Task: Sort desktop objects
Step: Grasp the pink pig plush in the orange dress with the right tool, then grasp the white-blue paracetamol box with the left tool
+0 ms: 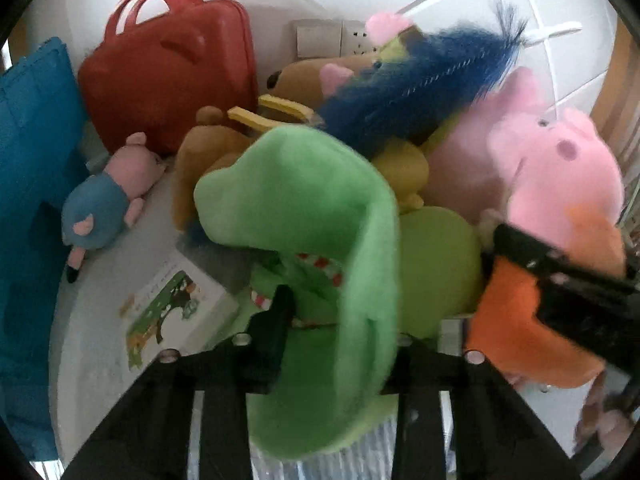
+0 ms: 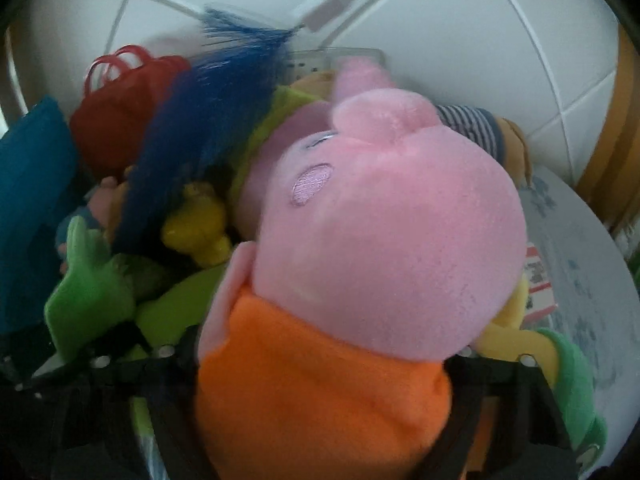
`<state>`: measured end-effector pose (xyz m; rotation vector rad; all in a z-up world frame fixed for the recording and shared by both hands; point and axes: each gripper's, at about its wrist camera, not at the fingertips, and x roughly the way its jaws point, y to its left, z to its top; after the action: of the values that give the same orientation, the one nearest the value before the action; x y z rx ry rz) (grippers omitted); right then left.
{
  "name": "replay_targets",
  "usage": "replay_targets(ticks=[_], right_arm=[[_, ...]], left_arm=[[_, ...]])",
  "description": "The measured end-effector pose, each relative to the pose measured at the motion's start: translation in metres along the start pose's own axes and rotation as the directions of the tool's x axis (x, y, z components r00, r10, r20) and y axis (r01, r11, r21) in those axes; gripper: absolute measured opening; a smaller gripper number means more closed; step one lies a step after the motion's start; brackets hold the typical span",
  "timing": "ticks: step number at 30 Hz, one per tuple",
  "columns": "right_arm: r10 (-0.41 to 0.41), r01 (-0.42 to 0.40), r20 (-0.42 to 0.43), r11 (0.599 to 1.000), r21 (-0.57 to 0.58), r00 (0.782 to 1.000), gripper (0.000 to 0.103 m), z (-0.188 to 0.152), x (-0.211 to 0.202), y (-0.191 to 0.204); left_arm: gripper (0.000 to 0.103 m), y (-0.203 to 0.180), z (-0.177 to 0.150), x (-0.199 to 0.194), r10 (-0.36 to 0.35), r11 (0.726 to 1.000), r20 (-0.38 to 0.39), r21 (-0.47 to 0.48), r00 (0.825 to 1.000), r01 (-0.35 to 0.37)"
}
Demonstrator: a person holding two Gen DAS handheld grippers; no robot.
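Observation:
My left gripper is shut on a green plush dinosaur, held over the toy pile. My right gripper is shut on the orange body of a pink pig plush; its fingertips are hidden by the plush. The same pig and my right gripper show at the right of the left wrist view. Behind lie a blue-haired doll, a brown plush, a yellow toy and a small pig in blue.
A red toy case and a blue cushion stand at the back left against the tiled wall. A picture book lies on the white table. A card and a green-and-yellow plush lie at the right.

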<state>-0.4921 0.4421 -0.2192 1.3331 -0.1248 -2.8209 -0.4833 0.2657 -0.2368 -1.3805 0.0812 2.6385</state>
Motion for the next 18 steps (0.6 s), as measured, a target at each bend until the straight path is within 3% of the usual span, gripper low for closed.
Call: replay_targets(ticks=[5, 11, 12, 14, 18], right_arm=[[0.049, -0.048, 0.024, 0.999, -0.007, 0.999, 0.076, -0.010, -0.030, 0.007], [0.078, -0.075, 0.084, 0.996, -0.039, 0.993, 0.076, -0.024, -0.084, 0.025], [0.079, -0.075, 0.093, 0.996, -0.041, 0.993, 0.076, -0.026, -0.092, 0.026], [0.081, -0.077, 0.110, 0.996, -0.043, 0.991, 0.076, -0.029, -0.106, 0.026], [0.067, -0.063, 0.139, 0.997, -0.031, 0.988, 0.076, -0.040, -0.134, 0.026]], left_arm=[[0.009, 0.010, -0.010, -0.030, 0.018, 1.000, 0.015, -0.015, 1.000, -0.017], [0.008, 0.026, -0.025, -0.084, 0.051, 0.998, 0.080, -0.040, 0.995, -0.048], [0.000, 0.027, -0.028, -0.093, 0.056, 0.998, 0.094, -0.043, 0.994, -0.052], [0.000, 0.031, -0.033, -0.117, 0.075, 0.996, 0.135, -0.049, 0.988, -0.069], [0.000, 0.034, -0.037, -0.139, 0.065, 0.997, 0.143, -0.038, 0.988, -0.060]])
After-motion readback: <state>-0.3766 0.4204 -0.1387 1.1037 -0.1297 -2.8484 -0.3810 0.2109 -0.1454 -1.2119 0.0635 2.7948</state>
